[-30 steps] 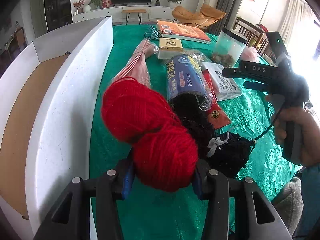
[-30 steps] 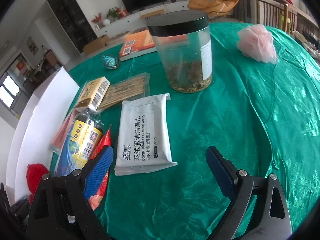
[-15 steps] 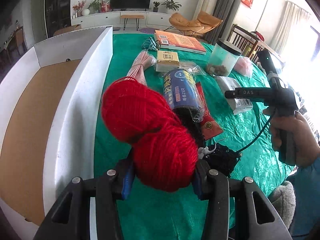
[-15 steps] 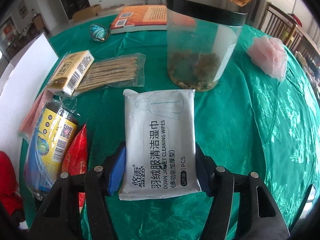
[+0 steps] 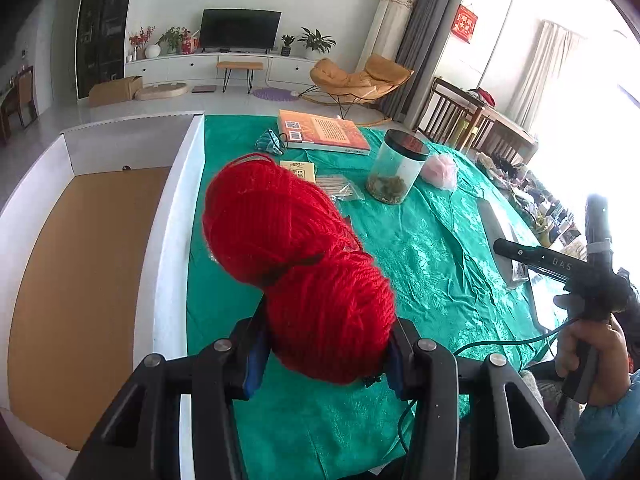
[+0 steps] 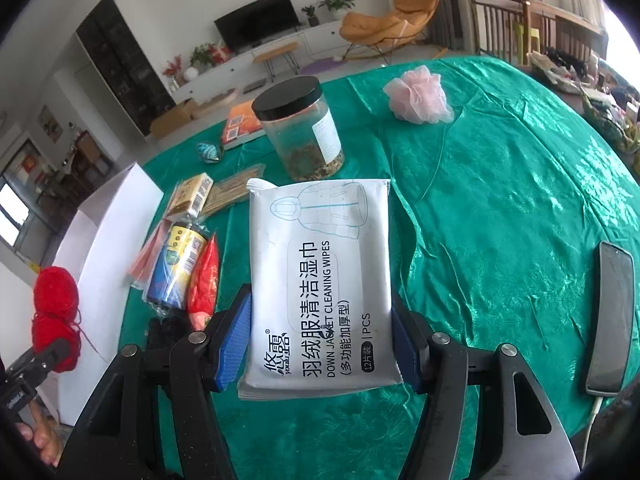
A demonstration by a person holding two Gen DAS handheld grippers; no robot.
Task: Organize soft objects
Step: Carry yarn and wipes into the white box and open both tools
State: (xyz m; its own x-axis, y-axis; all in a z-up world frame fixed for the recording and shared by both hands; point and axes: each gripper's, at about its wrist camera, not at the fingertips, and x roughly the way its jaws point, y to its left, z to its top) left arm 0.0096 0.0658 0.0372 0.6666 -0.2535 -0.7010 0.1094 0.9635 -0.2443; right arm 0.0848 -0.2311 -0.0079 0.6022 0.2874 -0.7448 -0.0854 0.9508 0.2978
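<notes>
My left gripper [image 5: 324, 356] is shut on a two-lobed skein of red yarn [image 5: 288, 248], held up in the air above the green tablecloth, just right of the white box [image 5: 176, 216]. The right wrist view also shows the yarn [image 6: 56, 312] at far left. My right gripper [image 6: 322, 344] is shut on a white pack of cleaning wipes [image 6: 320, 248], its blue pads pressing both long sides, and the pack is lifted off the cloth. A pink mesh bath pouf [image 6: 420, 96] lies at the far side of the table.
The white box has a brown floor [image 5: 92, 264] and tall walls. On the cloth lie a black-lidded jar [image 6: 300, 132], a blue roll pack [image 6: 176, 268], a red packet [image 6: 204, 276], sticks, a black knitted lump [image 6: 166, 330], a book [image 5: 320, 132] and a phone [image 6: 610, 320].
My right gripper went from open above the wipes pack to shut on it and lifted it. My left gripper rose with the red yarn beside the box.
</notes>
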